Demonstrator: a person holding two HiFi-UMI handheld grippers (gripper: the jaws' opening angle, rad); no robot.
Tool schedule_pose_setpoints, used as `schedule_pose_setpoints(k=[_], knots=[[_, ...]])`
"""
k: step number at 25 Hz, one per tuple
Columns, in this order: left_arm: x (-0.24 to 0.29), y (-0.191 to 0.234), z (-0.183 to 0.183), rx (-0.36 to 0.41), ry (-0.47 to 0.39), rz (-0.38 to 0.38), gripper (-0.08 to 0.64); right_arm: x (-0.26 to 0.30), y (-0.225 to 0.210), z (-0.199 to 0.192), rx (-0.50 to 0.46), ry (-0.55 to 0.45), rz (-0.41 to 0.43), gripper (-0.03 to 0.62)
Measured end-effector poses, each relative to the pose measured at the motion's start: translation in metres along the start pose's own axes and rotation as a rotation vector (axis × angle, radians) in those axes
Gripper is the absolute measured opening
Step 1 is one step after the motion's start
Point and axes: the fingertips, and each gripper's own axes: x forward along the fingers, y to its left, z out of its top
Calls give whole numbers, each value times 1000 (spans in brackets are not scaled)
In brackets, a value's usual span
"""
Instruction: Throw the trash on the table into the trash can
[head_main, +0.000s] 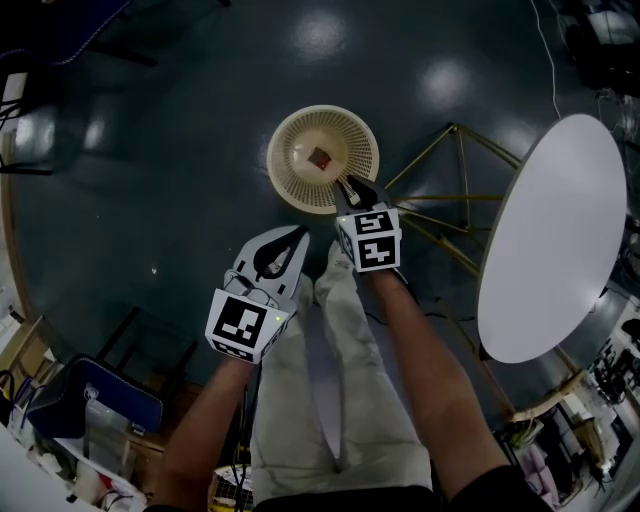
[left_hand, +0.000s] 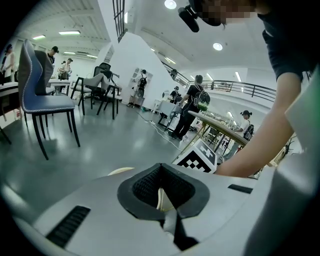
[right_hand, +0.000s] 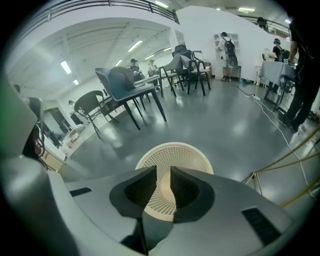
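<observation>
Right gripper (right_hand: 163, 175) above near rim of trash can (head_main: 290, 180), jaws narrow gap, nothing between. Left gripper (left_hand: 160, 167) nearer body, jaws closed at tips, nothing gripped that I can see. Can holds one small reddish scrap (head_main: 320, 158) on bottom, nothing else visible. Table (head_main: 550, 240) off to right, top looks bare. Risk: right jaws close to rim, so sloppy pull-back could hook mesh wall, tip light can, spill scrap.

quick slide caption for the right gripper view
Right gripper, jaws slightly apart and empty, facing the cream mesh trash can on the grey floor.
</observation>
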Motion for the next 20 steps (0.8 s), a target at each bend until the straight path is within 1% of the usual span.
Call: schedule_pose_setpoints(k=[7,12,15,20], knots=[[-3,-6,5,-7,8,6,15,-17,-1,7,0,-30,1,74],[-10,-5,8,10,3,11,15,-38,4,17,17,-69,31,37],[-11,-6,22,21,-16,15,15,-54,8,20,12,-83,45,27],[-16,-14,56,37,-64,21,15,-92,19,35,4,-108,63,20]])
